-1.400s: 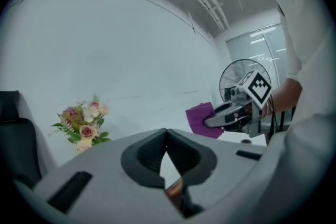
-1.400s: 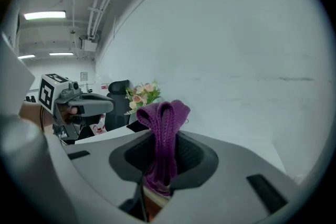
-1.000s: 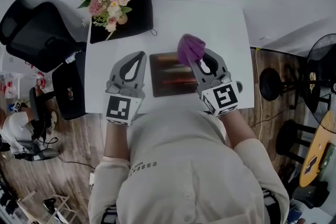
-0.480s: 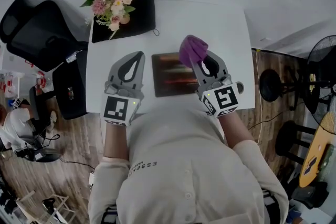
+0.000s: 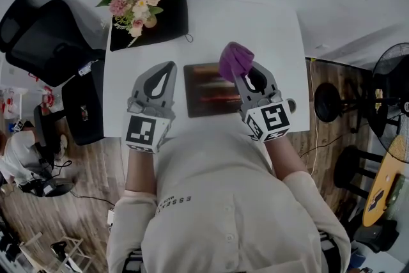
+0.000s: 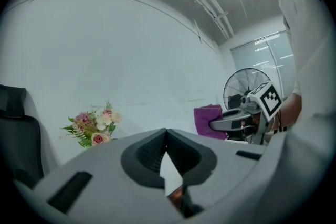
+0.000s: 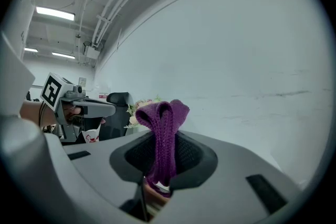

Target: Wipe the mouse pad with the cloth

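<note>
— Right gripper (image 5: 244, 75), lower centre-right of our head view: its jaws are closed on the purple cloth (image 5: 233, 61), pinched at a fold so that a bunched loop stands above the tips. Left gripper (image 5: 169, 67), lower centre-left, has its jaws together with nothing between them.

— And the mouse pad?

— We see the mouse pad (image 5: 206, 98) lying flat on the white table (image 5: 275, 29), between the two grippers. The cloth hangs over its upper right corner; whether they touch, we cannot tell.

— How will things handle?

— We judge the knit cloth light, soft and floppy, best kept pinched mid-fold. The thin pad may slide, so the left gripper could press its left edge. Farther off, upper left, a bouquet (image 5: 133, 0) rests on a dark mat (image 5: 163, 25).
</note>
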Tool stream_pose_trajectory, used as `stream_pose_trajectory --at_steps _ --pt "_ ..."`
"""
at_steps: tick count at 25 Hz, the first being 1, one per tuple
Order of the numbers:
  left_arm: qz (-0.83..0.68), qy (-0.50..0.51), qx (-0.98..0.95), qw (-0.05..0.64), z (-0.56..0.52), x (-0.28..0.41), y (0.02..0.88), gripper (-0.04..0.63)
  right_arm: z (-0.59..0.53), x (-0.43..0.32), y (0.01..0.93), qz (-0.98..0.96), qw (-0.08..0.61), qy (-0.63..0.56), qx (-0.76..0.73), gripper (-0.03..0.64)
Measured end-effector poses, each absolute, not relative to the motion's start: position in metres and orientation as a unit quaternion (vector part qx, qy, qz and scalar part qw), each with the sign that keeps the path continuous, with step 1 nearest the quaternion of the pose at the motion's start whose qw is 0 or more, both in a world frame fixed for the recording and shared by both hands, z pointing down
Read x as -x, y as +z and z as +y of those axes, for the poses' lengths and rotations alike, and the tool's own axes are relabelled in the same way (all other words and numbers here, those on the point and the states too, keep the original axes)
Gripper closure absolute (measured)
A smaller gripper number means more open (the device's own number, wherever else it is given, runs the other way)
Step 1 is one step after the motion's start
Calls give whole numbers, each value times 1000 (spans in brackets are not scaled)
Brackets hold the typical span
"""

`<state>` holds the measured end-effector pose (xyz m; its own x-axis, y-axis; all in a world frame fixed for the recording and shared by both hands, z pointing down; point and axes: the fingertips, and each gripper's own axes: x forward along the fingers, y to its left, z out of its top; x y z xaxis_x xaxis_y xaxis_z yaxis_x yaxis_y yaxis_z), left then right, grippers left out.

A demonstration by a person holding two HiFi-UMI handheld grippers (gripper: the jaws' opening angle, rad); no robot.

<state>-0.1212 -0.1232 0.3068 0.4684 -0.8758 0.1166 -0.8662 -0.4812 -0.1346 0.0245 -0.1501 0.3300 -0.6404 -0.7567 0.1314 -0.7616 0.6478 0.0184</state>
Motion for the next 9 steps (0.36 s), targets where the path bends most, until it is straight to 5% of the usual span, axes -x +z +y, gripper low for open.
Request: stream_pose_trajectory --at_steps 9 --pt "505 -85 859 18 -126 121 313 595 -158 -29 334 -894 65 30 -442 526"
